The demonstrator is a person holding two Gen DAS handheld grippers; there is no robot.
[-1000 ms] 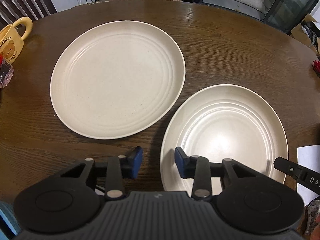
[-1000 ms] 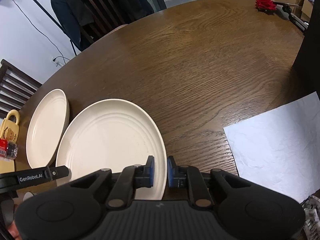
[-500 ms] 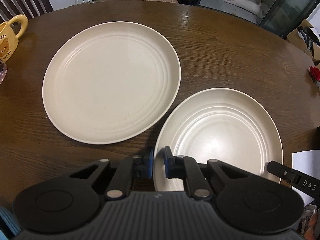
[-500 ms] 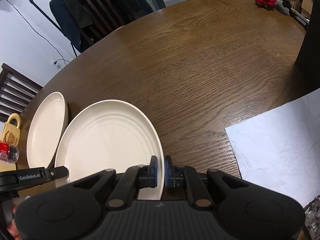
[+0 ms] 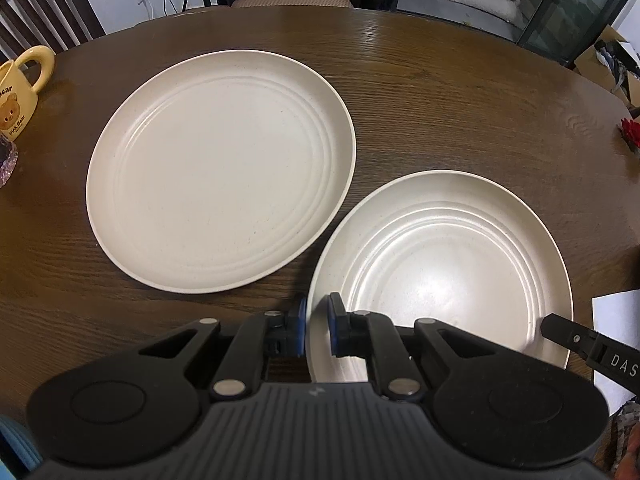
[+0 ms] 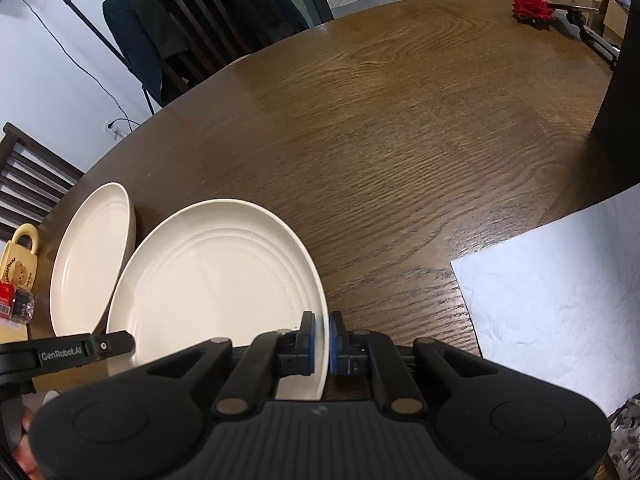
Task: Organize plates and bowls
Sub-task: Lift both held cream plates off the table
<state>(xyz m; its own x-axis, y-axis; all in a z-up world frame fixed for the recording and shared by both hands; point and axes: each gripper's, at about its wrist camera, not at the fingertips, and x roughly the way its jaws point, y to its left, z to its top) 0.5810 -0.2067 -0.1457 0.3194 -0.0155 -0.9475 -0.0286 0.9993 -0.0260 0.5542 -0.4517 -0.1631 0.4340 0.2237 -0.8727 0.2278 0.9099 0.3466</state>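
Dark oak-grained wood spreads across the round bench (image 5: 460, 92), and two cream plates lie on it side by side. Nearest the cameras, the smaller ridged plate (image 5: 444, 264) sits toward the right of the left wrist view, with both tools clamped on its near rim. On its left edge, the left hand-held gripper (image 5: 318, 326) has its blue pads (image 5: 299, 320) pinched nearly closed, the thin rim caught between them. Across the same plate, the right hand-held gripper (image 6: 321, 340) is closed just as tightly on the right edge, and its black finger also shows at the right of the left wrist view. Just beside this plate, up and to the left, the larger cream plate (image 5: 220, 168) lies flat with a narrow strip of wood between the two rims. Farther left, a yellow bear mug (image 5: 18, 96) stands near the bench edge. A white sheet of paper (image 6: 560, 304) lies on the right side of the bench, close to the gripped plate, and a red flower (image 6: 532, 6) rests at the far edge. Dark slatted chairs (image 5: 44, 4) stand behind the bench.
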